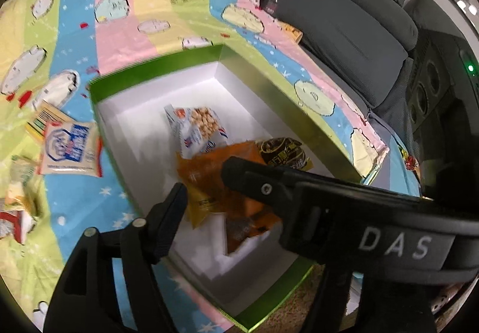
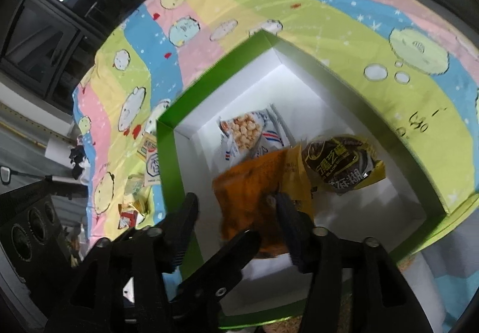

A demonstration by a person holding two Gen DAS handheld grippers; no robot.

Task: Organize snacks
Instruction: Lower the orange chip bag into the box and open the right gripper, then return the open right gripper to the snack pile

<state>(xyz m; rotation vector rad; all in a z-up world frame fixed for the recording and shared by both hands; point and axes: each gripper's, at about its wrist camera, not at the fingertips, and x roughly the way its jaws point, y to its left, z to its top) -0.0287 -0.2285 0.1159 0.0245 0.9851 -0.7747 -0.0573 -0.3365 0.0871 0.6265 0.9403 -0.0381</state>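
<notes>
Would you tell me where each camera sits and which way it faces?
Left wrist: on the left gripper, looking down into the green box; its black fingers show, with loose packets left of the box.
Right wrist: on the right gripper, above the same box's near end; fingers spread over the orange packet.
Shared: box, orange packet, striped cloth.

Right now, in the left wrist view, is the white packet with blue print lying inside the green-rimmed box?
No, the white packet with blue print lies on the striped cloth, outside the green-rimmed box.
</notes>
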